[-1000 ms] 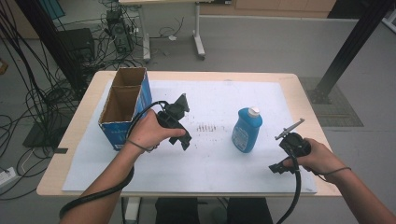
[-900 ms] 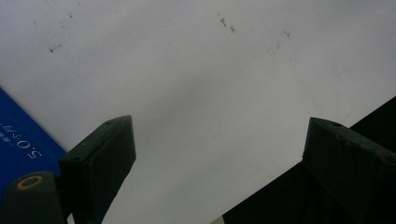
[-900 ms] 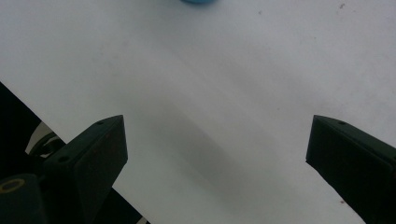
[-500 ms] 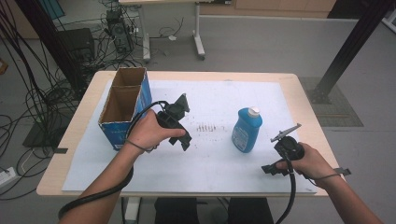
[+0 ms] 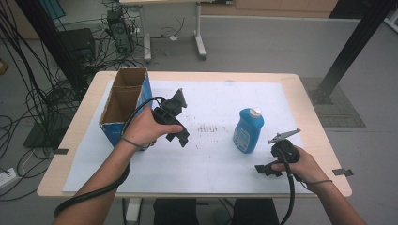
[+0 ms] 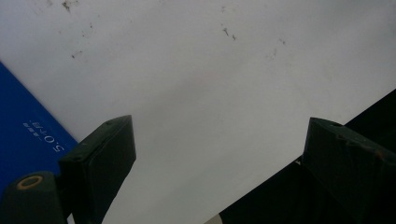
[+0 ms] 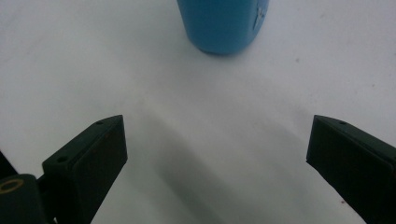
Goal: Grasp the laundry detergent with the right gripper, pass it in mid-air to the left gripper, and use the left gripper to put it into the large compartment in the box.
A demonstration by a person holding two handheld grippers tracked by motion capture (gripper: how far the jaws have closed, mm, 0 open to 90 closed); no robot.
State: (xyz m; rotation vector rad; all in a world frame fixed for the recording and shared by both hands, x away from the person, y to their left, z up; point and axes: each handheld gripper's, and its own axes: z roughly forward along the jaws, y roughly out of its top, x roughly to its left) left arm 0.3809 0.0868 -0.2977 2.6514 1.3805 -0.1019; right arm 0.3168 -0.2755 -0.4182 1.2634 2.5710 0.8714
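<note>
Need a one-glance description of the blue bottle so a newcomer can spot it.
Start at the wooden table covered by a white sheet. On the sheet's right half, just ahead of the person's right hand, a bottle stands upright. It is light blue with a white cap, unlike the darker blue open cardboard box at the left edge.

High view: above the near edge, facing forward and down over the whole table (image 5: 309, 101). Gripper views: close over the white sheet (image 6: 196, 93), one facing the blue bottle (image 7: 223, 23), shared with the high view.
</note>
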